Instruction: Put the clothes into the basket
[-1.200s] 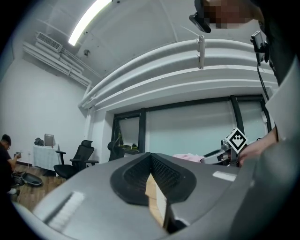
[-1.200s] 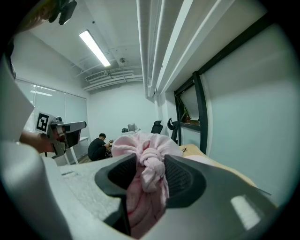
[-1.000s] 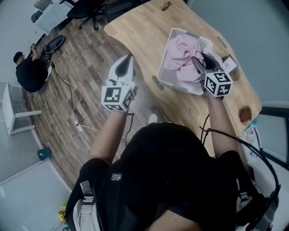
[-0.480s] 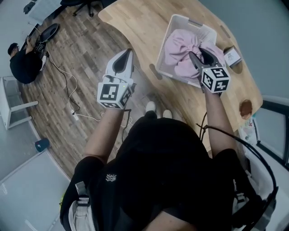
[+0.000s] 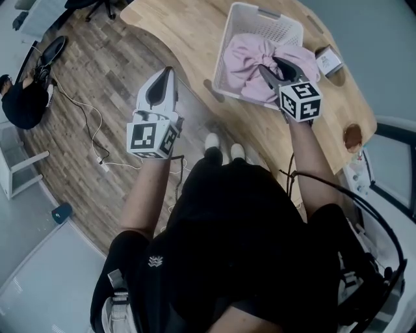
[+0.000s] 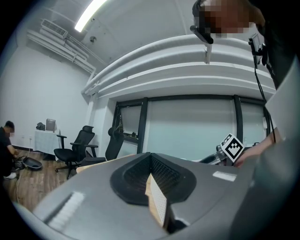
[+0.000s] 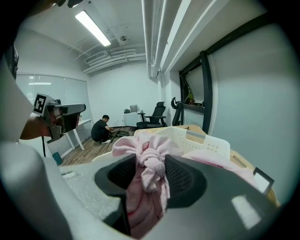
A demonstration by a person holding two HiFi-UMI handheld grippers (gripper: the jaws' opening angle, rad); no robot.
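Wooden table (image 5: pixel 188 36) is carrying a white basket (image 5: pixel 255 18), where the right gripper (image 5: pixel 268 64) is clamping a bunched pink garment (image 5: pixel 237 55) lying mostly inside it; the left gripper (image 5: pixel 165 71) is hovering above the floor (image 5: pixel 97 71), jaws pressed together, empty.

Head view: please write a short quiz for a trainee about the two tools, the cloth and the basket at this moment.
1. True or false: the right tool is closed on the pink cloth.
2. Choose one. The white basket stands on: A) the wooden table; B) the floor; C) an office chair.
3. Short answer: what does the left tool hold?

Key: 1 true. 2 A. 3 nothing; it is shut and empty, out over the floor.
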